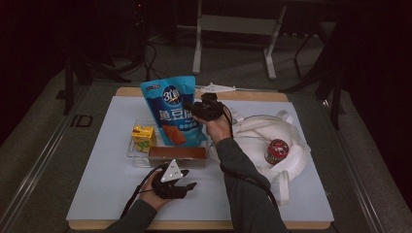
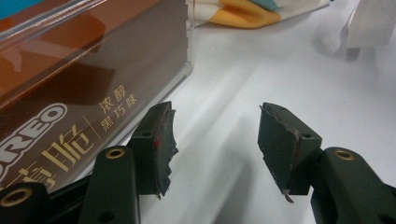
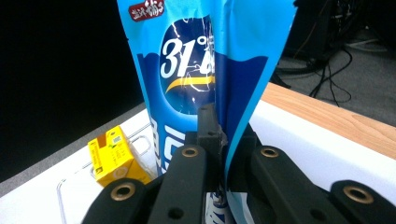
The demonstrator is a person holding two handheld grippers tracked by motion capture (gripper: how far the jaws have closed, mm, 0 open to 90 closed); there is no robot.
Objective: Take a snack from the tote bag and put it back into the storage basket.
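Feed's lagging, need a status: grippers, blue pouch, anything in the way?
Right gripper shut on blue pouch, upright over clear tray. Left gripper open, empty, beside brown box. Yellow carton and the box already in tray.

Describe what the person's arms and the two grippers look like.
Both forearms wear dark grey long sleeves. Each hand carries a black two-jaw gripper. The left gripper has a pale grey three-cornered plate on top and a black cable trailing back. Its pads are dark, worn and ragged-edged. The right gripper has black jaw arms with brass-ringed holes.
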